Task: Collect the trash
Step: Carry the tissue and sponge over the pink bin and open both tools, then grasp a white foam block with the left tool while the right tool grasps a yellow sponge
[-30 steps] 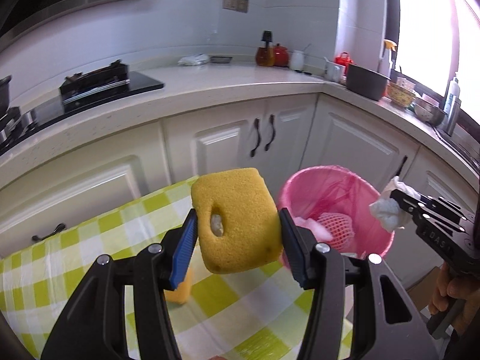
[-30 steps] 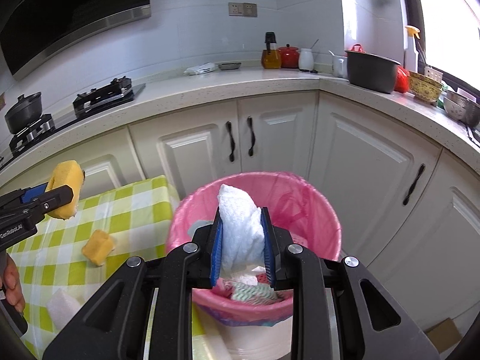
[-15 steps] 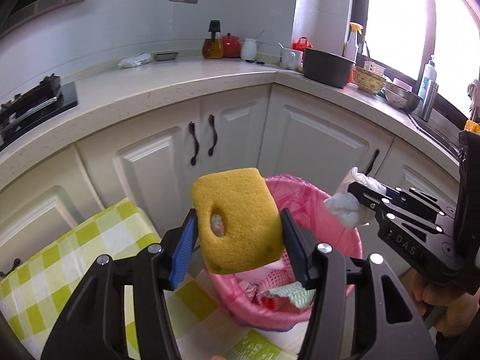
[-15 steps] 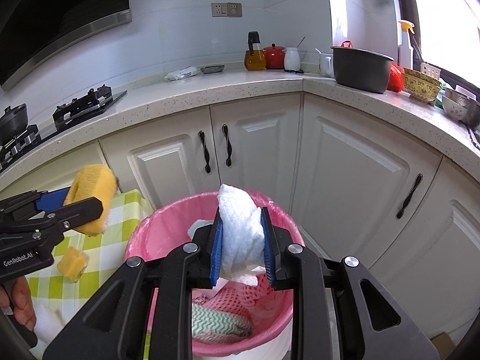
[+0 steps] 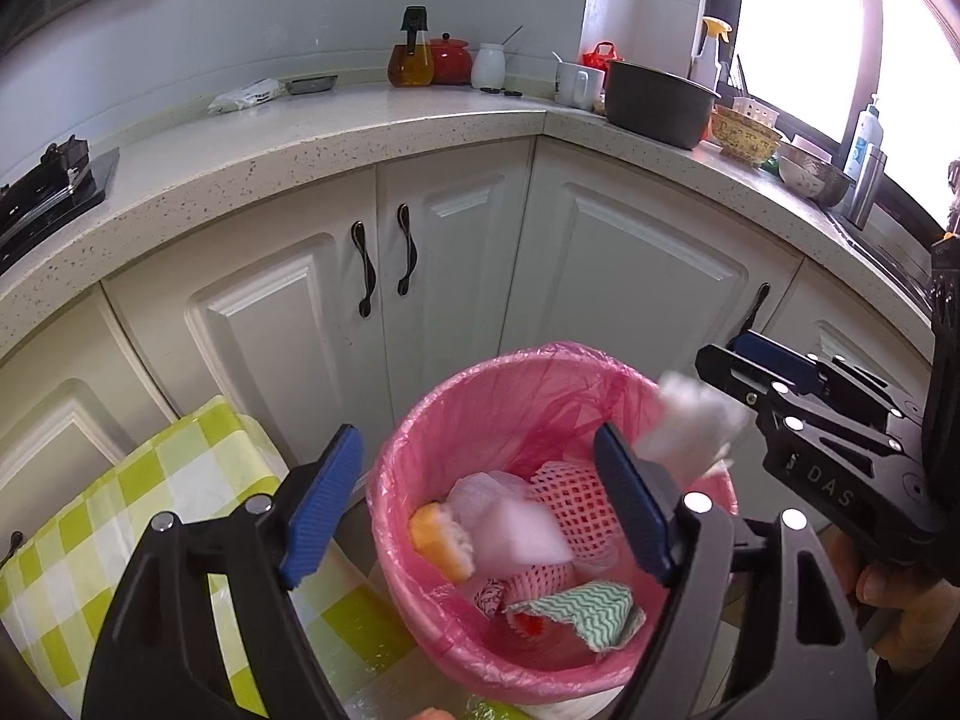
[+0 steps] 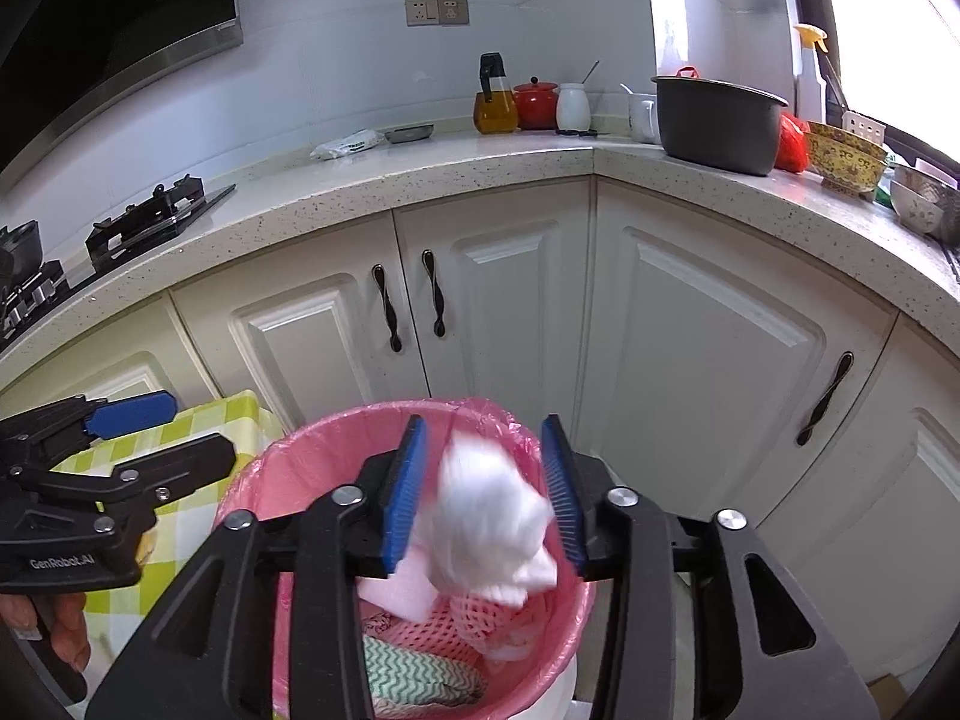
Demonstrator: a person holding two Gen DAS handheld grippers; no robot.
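Note:
A bin with a pink liner stands below both grippers and holds pink foam netting, a green-striped cloth and other scraps. The yellow sponge lies inside it. My left gripper is open and empty above the bin; it also shows in the right wrist view. My right gripper is open; it also shows in the left wrist view. A blurred white crumpled tissue is between its jaws, loose over the bin.
A table with a green-checked cloth is at the left of the bin. White cabinets and a speckled counter with pots, jars and bowls stand behind. A stove is at the far left.
Both grippers moved over the bin and opened. The yellow sponge left my left gripper and lies in the bin. The white tissue is released from the right gripper and is falling.

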